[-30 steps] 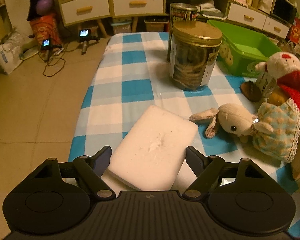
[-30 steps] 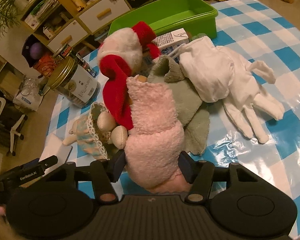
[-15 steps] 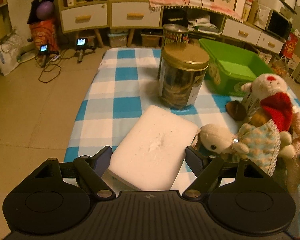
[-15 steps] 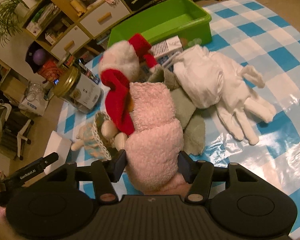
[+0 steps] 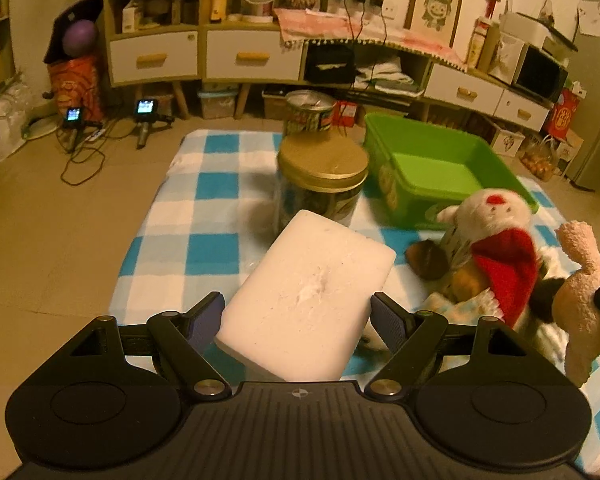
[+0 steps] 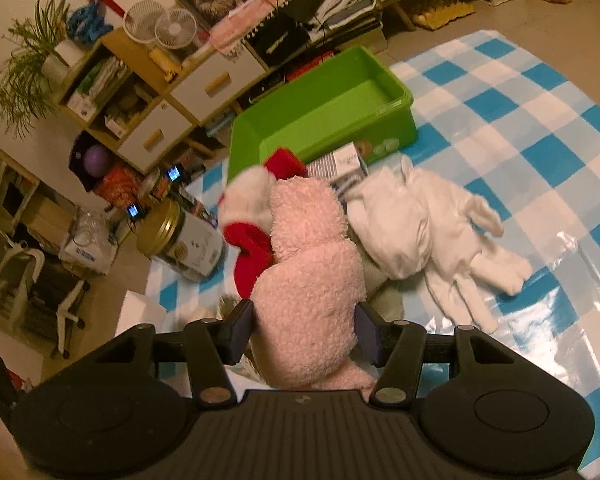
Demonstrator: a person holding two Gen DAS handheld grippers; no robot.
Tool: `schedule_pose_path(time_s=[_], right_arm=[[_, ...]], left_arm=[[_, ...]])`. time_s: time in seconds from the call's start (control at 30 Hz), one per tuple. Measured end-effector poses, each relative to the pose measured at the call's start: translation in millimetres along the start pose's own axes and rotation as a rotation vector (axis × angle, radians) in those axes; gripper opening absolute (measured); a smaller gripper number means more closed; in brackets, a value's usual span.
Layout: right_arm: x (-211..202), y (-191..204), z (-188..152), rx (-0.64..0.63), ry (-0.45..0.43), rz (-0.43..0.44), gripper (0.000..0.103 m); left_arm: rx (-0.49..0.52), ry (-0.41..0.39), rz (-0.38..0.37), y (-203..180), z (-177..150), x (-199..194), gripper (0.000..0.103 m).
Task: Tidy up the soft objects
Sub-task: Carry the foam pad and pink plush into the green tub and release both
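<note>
Each claw grips one soft thing clear of the checked desk, the left claw (image 5: 296,316) clamped on the white sponge block (image 5: 306,300) at lower centre, the right claw (image 6: 304,330) squeezing the pink plush (image 6: 308,288), presumably bound for the empty green bin (image 6: 324,116) at upper centre

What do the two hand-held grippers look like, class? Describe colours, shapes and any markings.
Both look alike. The left hand-held gripper and right hand-held gripper have matte black bodies with a ribbed centre panel bearing a small compass-like emblem, a round raised disc on each side, angled black link arms with silver pivot pins, triangular cut-outs, and dark blue textured finger pads. No cables or sleeves show.
</note>
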State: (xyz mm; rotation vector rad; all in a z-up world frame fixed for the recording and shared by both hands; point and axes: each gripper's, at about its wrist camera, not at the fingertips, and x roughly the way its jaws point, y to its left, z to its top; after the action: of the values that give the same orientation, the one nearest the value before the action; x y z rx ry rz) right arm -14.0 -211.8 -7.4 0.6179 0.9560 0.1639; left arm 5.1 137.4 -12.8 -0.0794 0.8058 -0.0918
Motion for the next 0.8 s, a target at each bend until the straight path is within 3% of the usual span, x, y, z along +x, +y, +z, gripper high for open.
schedule_pose_path(time_s=[0.8], right_arm=[[-27.9,-6.4,63.5,0.164,-0.177,0.065,0.016]], left_arm=[[-0.057,-0.138,-0.132,-96.4,56.5,-3.6,0.077]])
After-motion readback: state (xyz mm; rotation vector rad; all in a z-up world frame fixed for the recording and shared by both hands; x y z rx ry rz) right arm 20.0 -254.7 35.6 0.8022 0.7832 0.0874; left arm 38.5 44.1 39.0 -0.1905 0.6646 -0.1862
